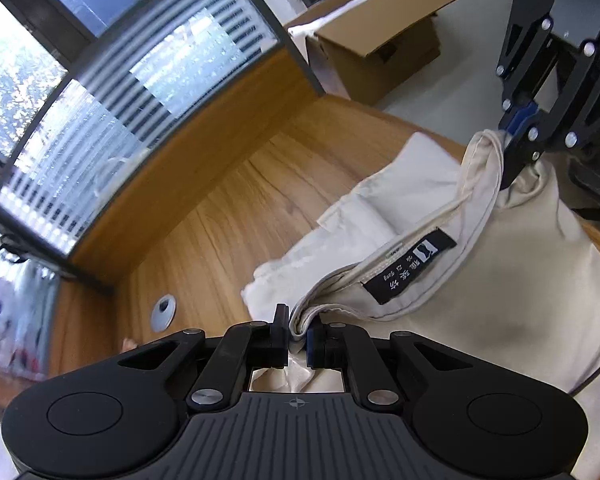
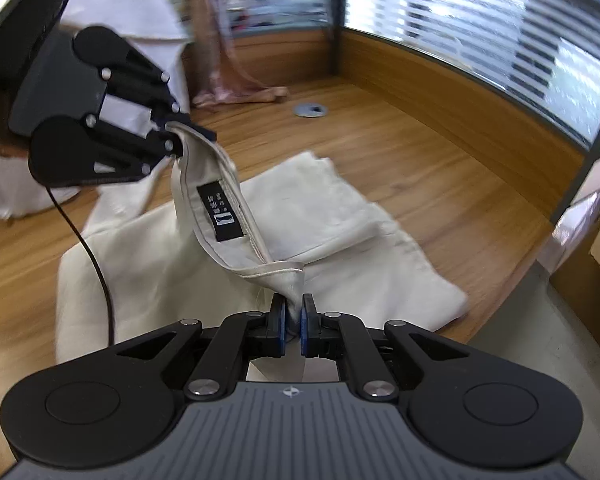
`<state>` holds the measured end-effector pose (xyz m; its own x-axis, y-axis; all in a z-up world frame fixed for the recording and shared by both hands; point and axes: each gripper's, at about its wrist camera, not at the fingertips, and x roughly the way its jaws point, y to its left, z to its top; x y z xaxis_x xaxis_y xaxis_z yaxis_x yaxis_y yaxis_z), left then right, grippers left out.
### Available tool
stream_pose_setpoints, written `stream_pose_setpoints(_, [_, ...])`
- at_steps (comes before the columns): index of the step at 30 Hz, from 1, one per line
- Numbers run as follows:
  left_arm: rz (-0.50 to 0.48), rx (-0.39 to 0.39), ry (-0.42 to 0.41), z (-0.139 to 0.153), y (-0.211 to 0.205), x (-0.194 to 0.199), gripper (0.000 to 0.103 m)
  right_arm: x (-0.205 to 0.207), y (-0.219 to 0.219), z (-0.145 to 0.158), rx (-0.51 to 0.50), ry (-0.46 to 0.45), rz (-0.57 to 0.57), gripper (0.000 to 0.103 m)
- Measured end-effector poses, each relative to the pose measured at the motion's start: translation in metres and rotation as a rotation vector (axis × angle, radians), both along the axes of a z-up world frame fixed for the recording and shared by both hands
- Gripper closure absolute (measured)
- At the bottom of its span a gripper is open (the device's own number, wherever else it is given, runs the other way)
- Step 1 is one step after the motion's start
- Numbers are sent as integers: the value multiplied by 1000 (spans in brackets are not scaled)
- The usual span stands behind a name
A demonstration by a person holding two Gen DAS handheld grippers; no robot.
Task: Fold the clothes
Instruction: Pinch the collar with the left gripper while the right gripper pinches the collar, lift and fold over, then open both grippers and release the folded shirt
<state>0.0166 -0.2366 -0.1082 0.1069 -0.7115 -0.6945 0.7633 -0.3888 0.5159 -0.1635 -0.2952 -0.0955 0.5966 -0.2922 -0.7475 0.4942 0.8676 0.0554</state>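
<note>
A cream garment [image 1: 500,280] with a black label [image 1: 410,266] inside its neckline lies partly on the wooden table [image 1: 228,220]. My left gripper [image 1: 298,332] is shut on one end of the neckline hem. My right gripper [image 1: 508,136] pinches the other end, held higher at the upper right. In the right wrist view the right gripper [image 2: 294,318] is shut on the garment [image 2: 332,216], and the left gripper [image 2: 176,136] holds the hem up at the upper left. The label [image 2: 222,212] hangs between them. The garment's lower part rests bunched on the table [image 2: 400,152].
A wooden partition with frosted striped glass [image 1: 132,120] borders the table's far side. A grey cable grommet [image 1: 164,310] sits in the tabletop. An open cardboard box [image 1: 376,44] stands on the floor beyond the table. A pink cloth [image 2: 228,80] hangs at the far end, with more white cloth [image 2: 128,8] nearby.
</note>
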Motion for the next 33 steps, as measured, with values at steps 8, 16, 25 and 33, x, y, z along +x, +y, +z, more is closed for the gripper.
stream_pose_setpoints(8, [-32, 34, 13, -17, -75, 3, 93, -5, -74, -22, 90, -14, -84, 96])
stream_pose_setpoints(16, [-4, 105, 42, -47, -114, 11, 89, -3, -111, -39, 143, -10, -130, 94])
stream_pose_setpoints(25, [153, 108, 131, -37, -133, 33, 75, -8, -133, -48, 141, -2, -196, 82])
stream_pose_setpoints(33, [337, 128, 255, -6, -111, 70, 70, -24, -126, -34, 69, 3, -251, 70])
